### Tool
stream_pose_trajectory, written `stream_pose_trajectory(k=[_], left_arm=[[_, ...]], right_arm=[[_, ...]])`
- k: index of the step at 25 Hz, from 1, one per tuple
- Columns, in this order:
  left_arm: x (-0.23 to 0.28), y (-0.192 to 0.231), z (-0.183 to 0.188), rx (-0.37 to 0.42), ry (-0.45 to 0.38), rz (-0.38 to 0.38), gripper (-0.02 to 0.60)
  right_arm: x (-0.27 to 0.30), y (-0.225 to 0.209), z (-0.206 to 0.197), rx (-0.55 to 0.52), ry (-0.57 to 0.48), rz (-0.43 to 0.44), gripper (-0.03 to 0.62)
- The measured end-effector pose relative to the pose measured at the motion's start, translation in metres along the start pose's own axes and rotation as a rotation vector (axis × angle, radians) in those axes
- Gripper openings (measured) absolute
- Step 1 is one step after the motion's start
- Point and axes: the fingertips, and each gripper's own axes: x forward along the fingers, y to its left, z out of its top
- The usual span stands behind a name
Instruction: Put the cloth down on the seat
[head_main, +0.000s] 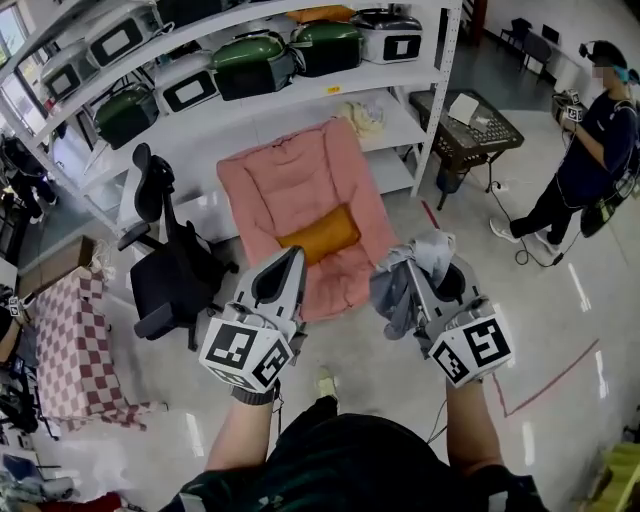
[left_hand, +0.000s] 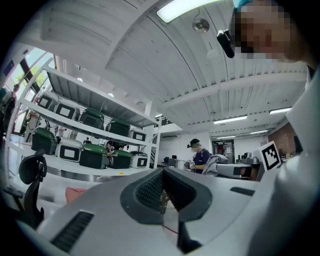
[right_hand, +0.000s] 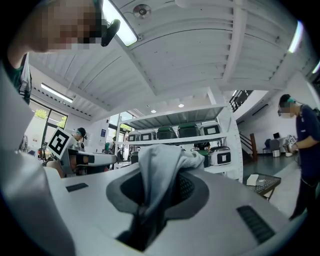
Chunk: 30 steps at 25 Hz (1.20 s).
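By the front edge of the pink seat (head_main: 300, 190), the right gripper (head_main: 410, 272) has its jaws clenched on the grey cloth (head_main: 392, 295) – held up, not lying on it – while the left gripper (head_main: 290, 264) alongside has its jaws pressed together, empty.

**You face a white shelf rack (head_main: 270, 110) in a bright workroom.**
Left of the rack stands a black office chair (head_main: 172, 280), right of it a dark low table (head_main: 490, 135) on glossy pale floor (head_main: 560, 310), above it a ceiling strip light (left_hand: 186, 8).
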Motion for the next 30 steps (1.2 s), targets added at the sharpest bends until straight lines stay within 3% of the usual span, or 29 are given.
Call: stream_pose_trajectory(k=[15,30], left_arm=[[0.076,0.118,-0.01,-0.027,0.028,-0.089,0.005],[0.158,0.17,-0.047,-0.061,0.057,-0.083,0.005]], right_arm=[[0.131,-0.01,-0.037,-0.017,0.075,-0.075,0.074],[0.22,-0.063,-0.093,0.013,0.138,-0.013,0.074]])
